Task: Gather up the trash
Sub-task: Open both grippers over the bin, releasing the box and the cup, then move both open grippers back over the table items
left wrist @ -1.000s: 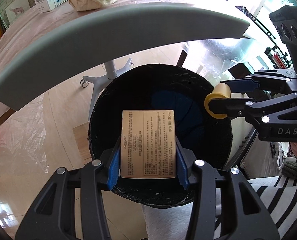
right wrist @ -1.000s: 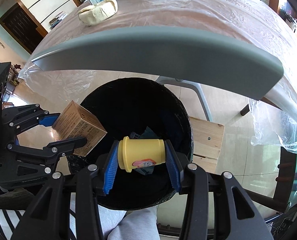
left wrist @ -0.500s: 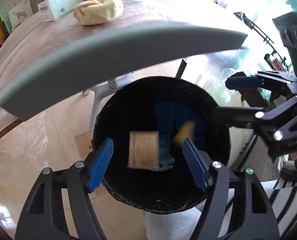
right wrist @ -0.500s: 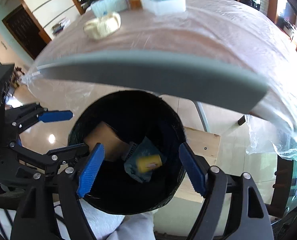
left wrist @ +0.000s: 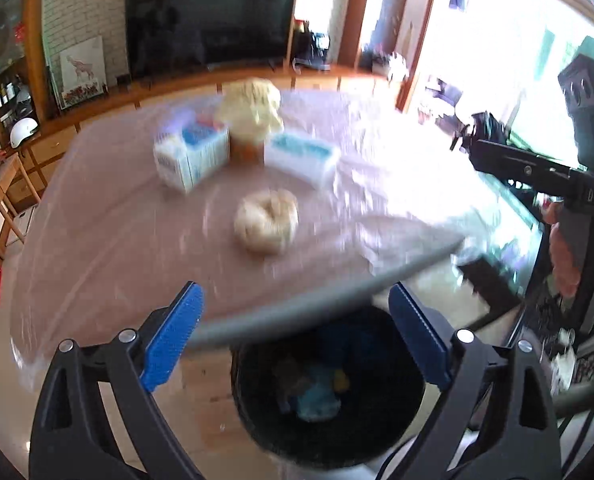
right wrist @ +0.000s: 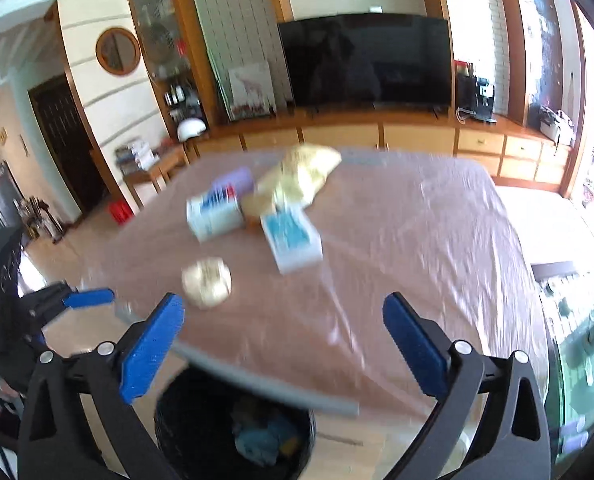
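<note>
Two items, a printed box and a yellow tube, had just dropped into the black bin (left wrist: 329,392) at six o'clock, so that load was done. The left gripper (left wrist: 293,340) and right gripper (right wrist: 281,344) had just been opening; both stood wide apart, holding nothing. At twelve o'clock a crumpled wad (left wrist: 266,221) and boxes (right wrist: 293,236) waited on the table (right wrist: 397,248)
</note>
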`<control>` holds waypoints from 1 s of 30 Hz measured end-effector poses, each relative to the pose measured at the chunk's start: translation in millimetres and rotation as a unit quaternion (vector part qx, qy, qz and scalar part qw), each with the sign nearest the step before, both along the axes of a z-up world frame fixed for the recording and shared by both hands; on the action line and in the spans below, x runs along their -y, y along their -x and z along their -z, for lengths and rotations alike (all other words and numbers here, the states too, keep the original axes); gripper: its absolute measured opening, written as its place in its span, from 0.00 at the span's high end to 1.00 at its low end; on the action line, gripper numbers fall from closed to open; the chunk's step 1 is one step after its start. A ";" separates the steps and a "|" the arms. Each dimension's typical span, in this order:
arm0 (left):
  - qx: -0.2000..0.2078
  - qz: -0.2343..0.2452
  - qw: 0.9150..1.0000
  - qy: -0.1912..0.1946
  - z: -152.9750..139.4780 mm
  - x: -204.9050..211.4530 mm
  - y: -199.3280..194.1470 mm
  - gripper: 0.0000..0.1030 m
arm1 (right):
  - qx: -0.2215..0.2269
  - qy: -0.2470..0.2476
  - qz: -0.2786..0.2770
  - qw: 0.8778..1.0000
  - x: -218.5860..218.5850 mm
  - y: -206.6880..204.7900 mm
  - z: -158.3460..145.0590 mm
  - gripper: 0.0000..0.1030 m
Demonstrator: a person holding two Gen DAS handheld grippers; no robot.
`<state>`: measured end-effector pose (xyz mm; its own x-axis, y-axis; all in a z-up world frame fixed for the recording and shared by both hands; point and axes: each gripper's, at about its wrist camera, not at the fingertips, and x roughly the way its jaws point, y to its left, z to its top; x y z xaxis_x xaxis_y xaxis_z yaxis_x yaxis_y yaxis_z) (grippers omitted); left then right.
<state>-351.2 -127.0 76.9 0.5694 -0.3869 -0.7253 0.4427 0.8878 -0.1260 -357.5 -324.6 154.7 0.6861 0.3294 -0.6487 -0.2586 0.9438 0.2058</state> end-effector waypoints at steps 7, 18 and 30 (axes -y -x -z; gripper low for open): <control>0.017 -0.017 1.000 0.014 -14.2 6.6 -28.3 0.08 | 0.007 -0.030 -0.013 0.999 -8.4 -43.7 -13.5 0.04; -0.036 -0.041 0.998 -0.016 8.9 4.5 -67.6 0.08 | -0.086 0.034 -0.013 0.996 -25.7 -101.1 26.8 0.04; -0.061 -0.006 0.997 -0.047 32.6 21.2 -88.8 0.08 | -0.118 0.091 -0.059 0.987 -51.2 -145.0 68.0 0.09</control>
